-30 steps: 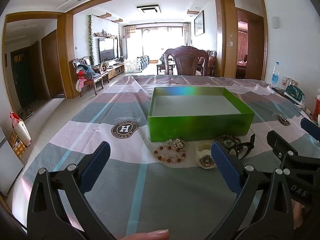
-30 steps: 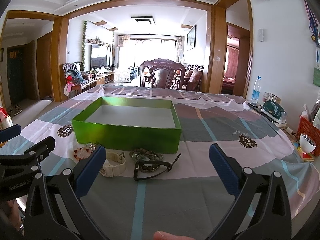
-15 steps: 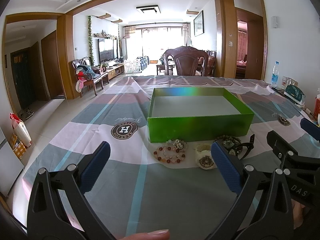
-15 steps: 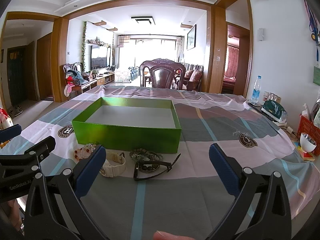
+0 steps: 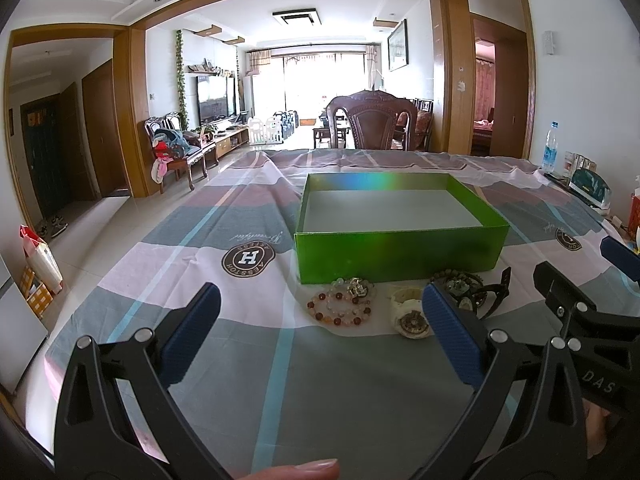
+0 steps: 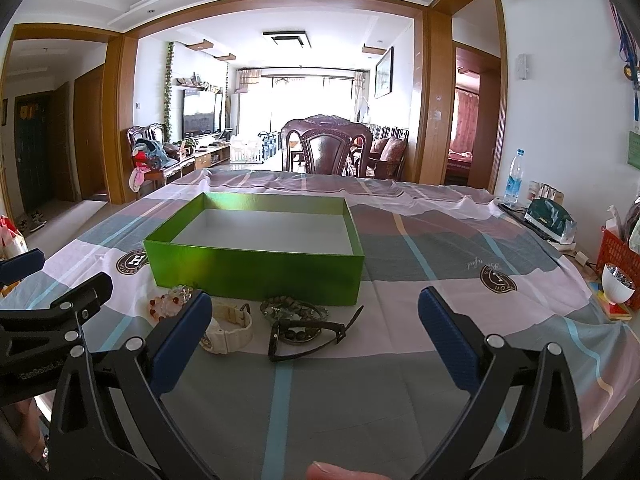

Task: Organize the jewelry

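Observation:
An empty green box (image 5: 400, 254) (image 6: 256, 272) stands on the checked tablecloth. In front of it lie a red and clear bead bracelet (image 5: 340, 307) (image 6: 168, 303), a white watch (image 5: 410, 316) (image 6: 230, 326), a dark bead bracelet (image 5: 460, 284) (image 6: 294, 312) and a black watch (image 5: 496, 290) (image 6: 312, 338). My left gripper (image 5: 320, 326) is open and empty, short of the bead bracelet. My right gripper (image 6: 316, 332) is open and empty, just short of the black watch.
A wooden chair (image 5: 372, 122) stands at the table's far side. A water bottle (image 6: 514, 178), a dark pouch (image 6: 550, 218), a red basket (image 6: 618, 258) and a white bowl (image 6: 618, 284) sit along the right edge. The left edge drops to the floor.

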